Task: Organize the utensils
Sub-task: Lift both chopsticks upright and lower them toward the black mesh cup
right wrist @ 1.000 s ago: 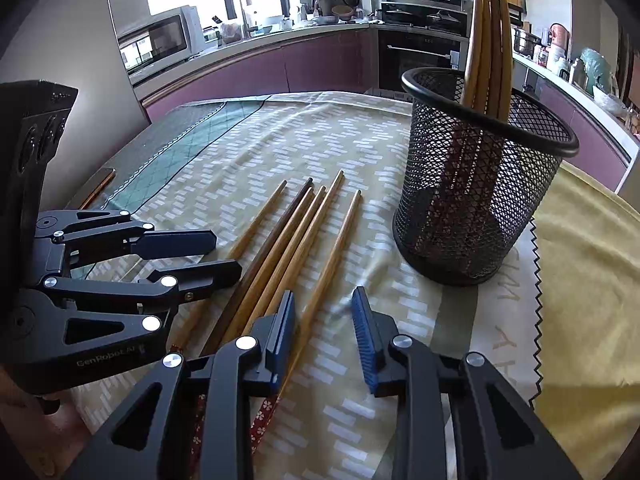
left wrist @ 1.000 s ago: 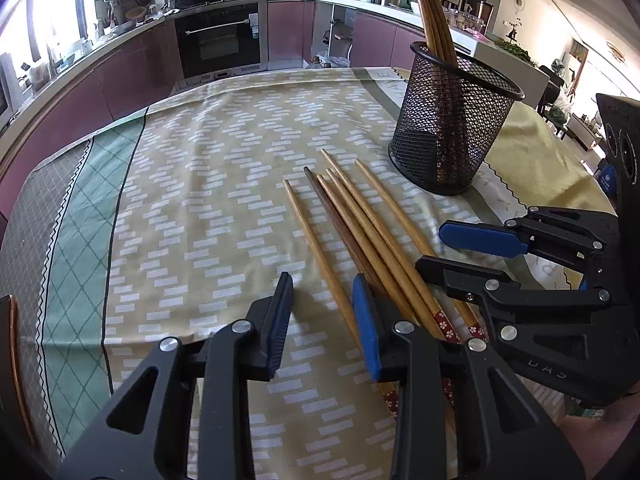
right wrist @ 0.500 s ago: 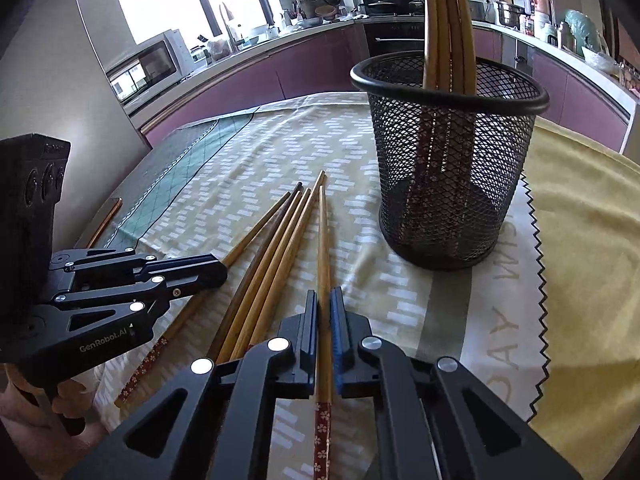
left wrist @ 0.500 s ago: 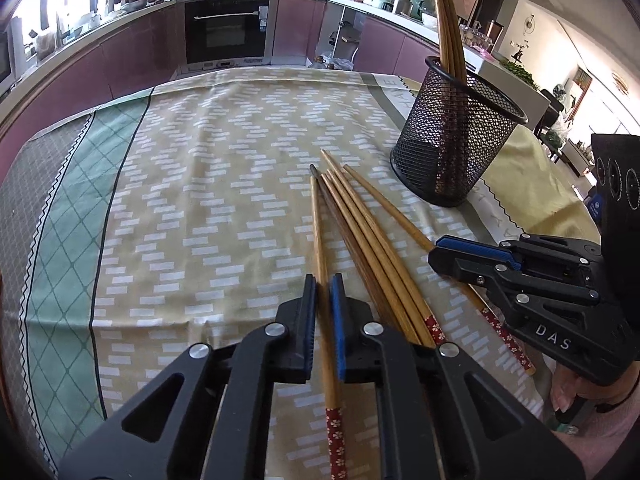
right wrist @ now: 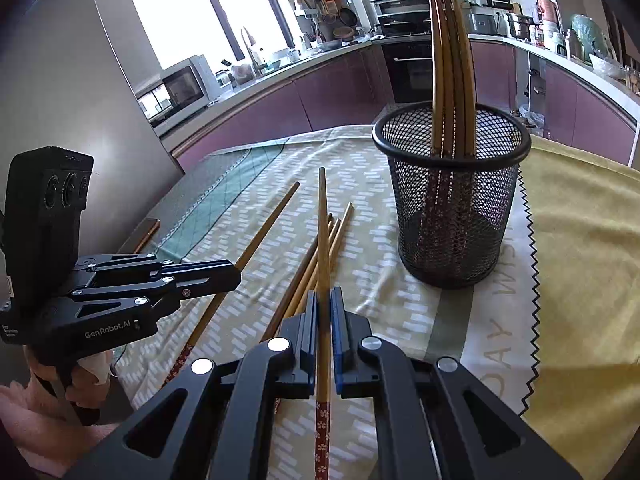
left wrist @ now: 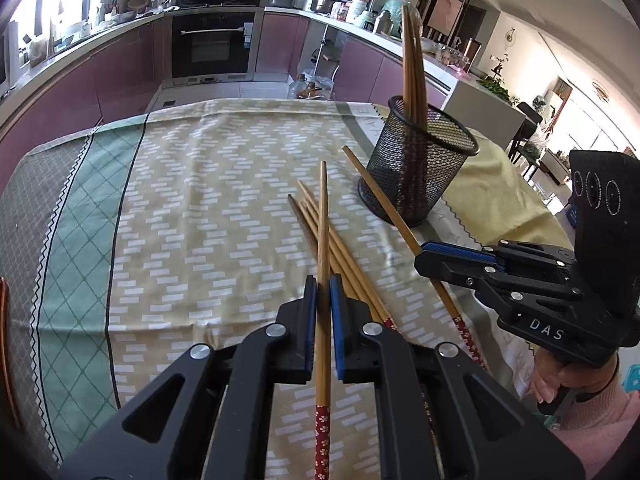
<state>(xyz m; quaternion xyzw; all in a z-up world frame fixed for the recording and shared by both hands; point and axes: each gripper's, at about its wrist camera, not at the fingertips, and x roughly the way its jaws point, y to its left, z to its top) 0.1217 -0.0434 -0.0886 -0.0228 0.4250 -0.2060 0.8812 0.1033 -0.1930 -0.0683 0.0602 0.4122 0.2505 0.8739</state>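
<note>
My left gripper (left wrist: 323, 292) is shut on a wooden chopstick (left wrist: 323, 220) with a red patterned end and holds it lifted above the table. My right gripper (right wrist: 324, 304) is shut on another chopstick (right wrist: 322, 232), also raised. In the left wrist view the right gripper (left wrist: 424, 254) sits to the right with its chopstick (left wrist: 384, 208). In the right wrist view the left gripper (right wrist: 236, 274) is at left with its chopstick (right wrist: 260, 236). Three loose chopsticks (left wrist: 344, 256) lie on the cloth. A black mesh cup (right wrist: 452, 196) holds several upright chopsticks (right wrist: 452, 68); it also shows in the left wrist view (left wrist: 420, 160).
A patterned tablecloth (left wrist: 200, 200) covers the table, with a yellow cloth (right wrist: 580, 240) under and right of the cup. Kitchen counters and an oven (left wrist: 216, 44) stand beyond the far table edge. A wooden chair edge (left wrist: 4, 340) is at the left.
Both grippers, open a second ago, closed on one chopstick each and have lifted them off the cloth. The cup now looks farther away in both views.
</note>
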